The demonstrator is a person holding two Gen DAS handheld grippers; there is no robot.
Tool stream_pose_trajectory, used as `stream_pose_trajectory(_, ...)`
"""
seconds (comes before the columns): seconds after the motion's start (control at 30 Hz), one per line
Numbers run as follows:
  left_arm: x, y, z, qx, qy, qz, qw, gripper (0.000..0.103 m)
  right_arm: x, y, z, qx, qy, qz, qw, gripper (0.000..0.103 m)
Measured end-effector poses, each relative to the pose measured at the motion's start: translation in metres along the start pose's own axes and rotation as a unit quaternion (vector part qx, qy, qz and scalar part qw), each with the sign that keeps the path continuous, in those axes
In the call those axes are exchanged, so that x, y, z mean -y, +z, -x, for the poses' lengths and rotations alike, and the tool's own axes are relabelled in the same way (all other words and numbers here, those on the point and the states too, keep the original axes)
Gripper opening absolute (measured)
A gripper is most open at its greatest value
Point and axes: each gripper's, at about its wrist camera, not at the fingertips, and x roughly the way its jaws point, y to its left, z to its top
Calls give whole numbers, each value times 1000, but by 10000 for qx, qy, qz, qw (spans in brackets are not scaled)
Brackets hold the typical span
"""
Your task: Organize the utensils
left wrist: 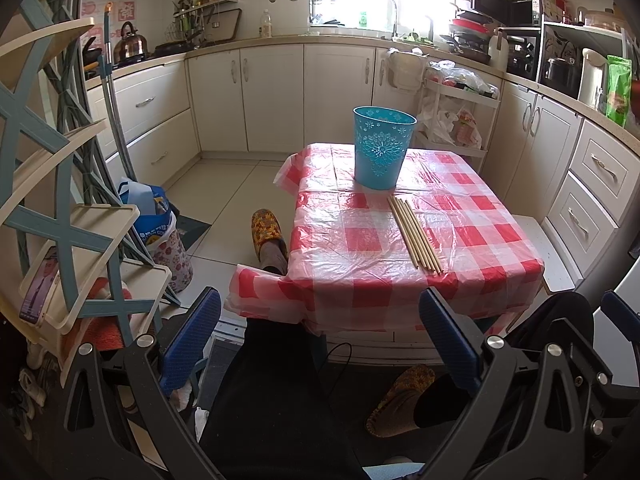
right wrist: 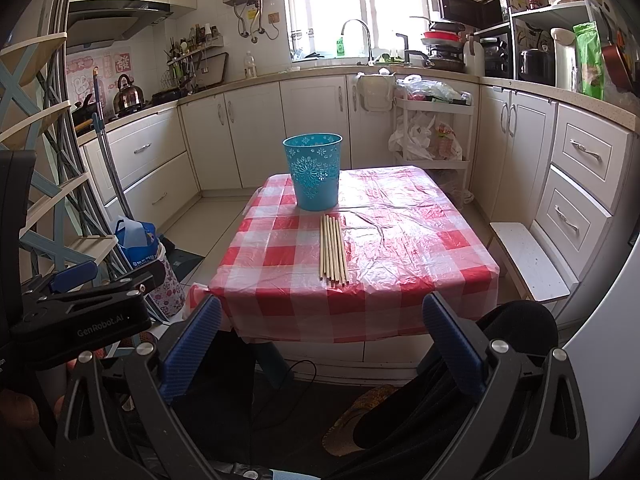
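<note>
A turquoise floral-cutout bucket (right wrist: 313,176) and pale wooden chopsticks (right wrist: 333,251) sit on a red-and-white checked tablecloth (right wrist: 420,248)

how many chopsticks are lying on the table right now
About 7, though tight packing may hide one. The chopsticks all lie side by side in one flat row on the checkered tablecloth, just in front of the blue bucket, ends toward the near edge.

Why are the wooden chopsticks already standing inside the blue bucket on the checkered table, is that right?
Not quite. The wooden chopsticks are not in the blue bucket; they lie flat in a bundle on the checkered tablecloth, just in front of the bucket. The right wrist view shows this clearly. The bucket does stand on the table.
</note>
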Motion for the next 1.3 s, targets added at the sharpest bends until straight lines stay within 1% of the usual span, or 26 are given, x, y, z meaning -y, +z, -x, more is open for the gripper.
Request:
stream_pose_trajectory(0.23, 3, -2, -3, -53, -62, -5, 10000, 95, 0, 5, 0, 6, 55, 47, 10000, 97)
stream_pose_trajectory(0.37, 3, 2, -16, -216, -168, -63, 9996, 95, 6, 7, -1, 68, 135, 107, 9998, 97)
stream_pose_trajectory(0.43, 5, 3, -26, -270, -146, -135, 9994, 95, 8, 7, -6, 36, 143, 60, 9999, 97)
stream_pose_trajectory(0.53, 2, 6, -41, -348, -110, -128, 9993, 95, 15, 9, -28, -79, 196, 29, 9998, 97)
stream_pose_trajectory(0.57, 0, 8, -48, -378, -84, -117, 9992, 95, 19, 16, -37, -185, 84, 195, 9996, 97)
stream_pose_trajectory(0.7, -4, 13, -78, -557, -9, -121, 9984, 95, 26, 28, -84, -290, 60, 303, 9991, 97)
stream_pose_trajectory(0.73, -4, 15, -89, -624, -25, -133, 9980, 95, 29, 30, -95, -365, 61, 318, 9988, 95)
stream_pose_trajectory(0.77, -3, 17, -97, -684, -40, -147, 9975, 95, 32, 34, -114, -478, 85, 332, 9983, 91)
stream_pose_trajectory(0.8, -3, 19, -104, -726, -54, -159, 9972, 95, 38, 32, -131, -846, 101, 353, 9957, 80)
stream_pose_trajectory(0.83, -1, 22, -114, -776, -75, -174, 9968, 95, 42, 27, -145, -1102, 246, 192, 9934, 71)
stream_pose_trajectory(0.87, 0, 24, -122, -820, -108, -180, 9964, 95, 47, 30, -167, -1286, 321, 146, 9911, 68)
stream_pose_trajectory(0.93, 3, 29, -139, -909, -194, -179, 9955, 95, 53, 35, -192, -1310, 575, -9, 9897, 49)
stream_pose_trajectory(0.97, 5, 31, -147, -931, -213, -170, 9953, 95, 56, 39, -214, -1472, 572, 6, 9874, 47)
stream_pose_trajectory(1.03, 10, 38, -164, -992, -261, -172, 9946, 95, 57, 48, -236, -1450, 622, 45, 9875, 42)
stream_pose_trajectory(1.17, 18, 49, -190, -1088, -297, -163, 9935, 95, 60, 64, -293, -1657, 402, 374, 9846, 36)
stream_pose_trajectory(1.23, 22, 55, -203, -1131, -280, -183, 9930, 95, 60, 68, -313, -1722, 369, 397, 9836, 33)
stream_pose_trajectory(1.3, 26, 60, -216, -1161, -264, -199, 9927, 95, 61, 70, -328, -1803, 426, 373, 9820, 30)
